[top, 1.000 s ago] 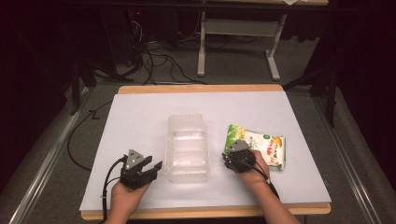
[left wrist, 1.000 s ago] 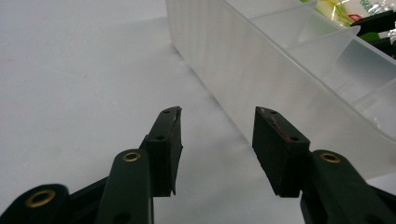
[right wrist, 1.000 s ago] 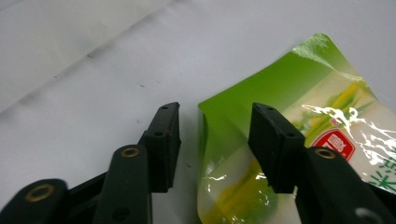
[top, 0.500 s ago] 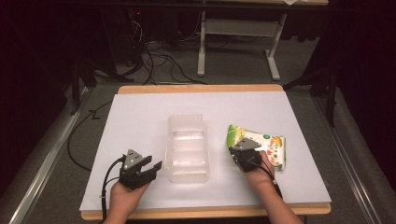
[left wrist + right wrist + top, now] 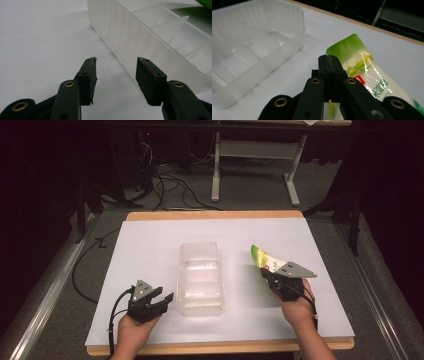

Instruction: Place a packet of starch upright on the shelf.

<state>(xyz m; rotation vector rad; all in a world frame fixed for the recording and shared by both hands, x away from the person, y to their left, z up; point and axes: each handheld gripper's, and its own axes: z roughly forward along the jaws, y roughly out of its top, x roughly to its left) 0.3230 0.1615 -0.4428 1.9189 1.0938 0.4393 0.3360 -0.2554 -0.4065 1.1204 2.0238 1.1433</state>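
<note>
White table (image 5: 150, 250) fills the scene, with the clear plastic tray (image 5: 201, 279) lying empty at its centre and unmoved against the earlier frames. Right of it, the green snack packet (image 5: 265, 259), flat on the surface a second ago, is now lifted and tilted, its edge clamped between the closed jaws of the right gripper (image 5: 331, 65); the judgement is that the pick-up is done and carriage left to the tray is next. Left gripper (image 5: 115, 73) rests near the tray's near-left corner, jaws apart and empty.
</note>
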